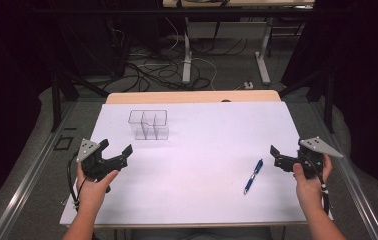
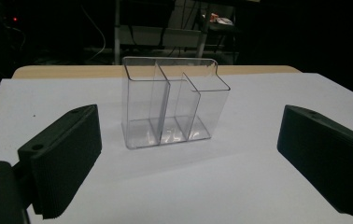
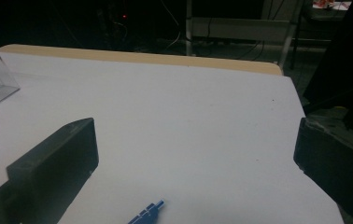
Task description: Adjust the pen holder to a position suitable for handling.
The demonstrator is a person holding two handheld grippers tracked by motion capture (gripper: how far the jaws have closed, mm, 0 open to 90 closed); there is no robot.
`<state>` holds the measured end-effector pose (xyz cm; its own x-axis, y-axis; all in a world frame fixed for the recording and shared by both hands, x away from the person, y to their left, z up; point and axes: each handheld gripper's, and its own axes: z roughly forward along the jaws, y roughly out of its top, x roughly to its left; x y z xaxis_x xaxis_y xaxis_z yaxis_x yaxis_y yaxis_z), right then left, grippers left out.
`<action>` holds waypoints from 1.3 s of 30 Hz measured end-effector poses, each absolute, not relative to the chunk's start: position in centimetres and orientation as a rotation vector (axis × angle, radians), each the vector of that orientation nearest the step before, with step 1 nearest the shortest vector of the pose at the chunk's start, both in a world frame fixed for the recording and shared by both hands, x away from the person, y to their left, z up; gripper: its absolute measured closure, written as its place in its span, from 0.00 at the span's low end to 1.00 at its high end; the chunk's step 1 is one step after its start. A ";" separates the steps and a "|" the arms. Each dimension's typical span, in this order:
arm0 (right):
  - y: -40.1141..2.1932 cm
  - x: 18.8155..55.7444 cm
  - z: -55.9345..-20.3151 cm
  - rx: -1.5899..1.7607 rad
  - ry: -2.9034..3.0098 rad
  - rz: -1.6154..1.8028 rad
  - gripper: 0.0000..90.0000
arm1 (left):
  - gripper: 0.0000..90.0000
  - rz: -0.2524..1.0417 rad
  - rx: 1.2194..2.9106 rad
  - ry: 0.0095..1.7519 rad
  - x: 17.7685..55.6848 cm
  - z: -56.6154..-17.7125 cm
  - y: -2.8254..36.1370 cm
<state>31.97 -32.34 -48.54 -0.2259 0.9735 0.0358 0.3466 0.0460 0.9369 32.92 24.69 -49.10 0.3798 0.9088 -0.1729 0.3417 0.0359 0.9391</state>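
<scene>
A big white sheet (image 1: 202, 145) covers most of the table. A strip of light wood (image 1: 192, 96) shows along the far edge of the table (image 2: 34, 71). The room behind it is dark. On the grey floor there lie many black and white cables (image 1: 157, 67). Two white legs of another desk (image 1: 263, 55) stand back there too.

A clear plastic box (image 1: 149, 124) stands upright on the far left part of the sheet. Thin walls split it into small parts, and nothing is in them. In the left gripper view the clear plastic box (image 2: 170, 102) stands straight ahead, between the two black jaws but well past them.

A blue pen (image 1: 253, 175) lies flat on the near right part of the sheet. Its tip end (image 3: 146, 213) peeks in at the bottom of the right gripper view.

The left gripper (image 1: 118, 154) is near the left edge of the sheet, held in the left hand (image 1: 94, 187). Its jaws are wide apart and hold nothing.

The right gripper (image 1: 276, 156) is near the right edge, held in the right hand (image 1: 311, 182). Its jaws are wide apart too and hold nothing. The pen is just beside it, not touching.
</scene>
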 end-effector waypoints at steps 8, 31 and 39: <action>-32.7 31.7 -48.8 1.373 1.649 1.173 0.00 | 0.18 0.642 1.550 1.180 33.3 -49.1 24.1; -31.6 32.2 -49.4 1.381 1.701 1.163 0.00 | 0.38 0.651 1.504 1.368 37.4 -47.1 26.6; -31.7 32.0 -49.4 1.394 1.708 1.147 0.00 | 0.45 0.655 1.552 1.412 39.9 -45.2 26.4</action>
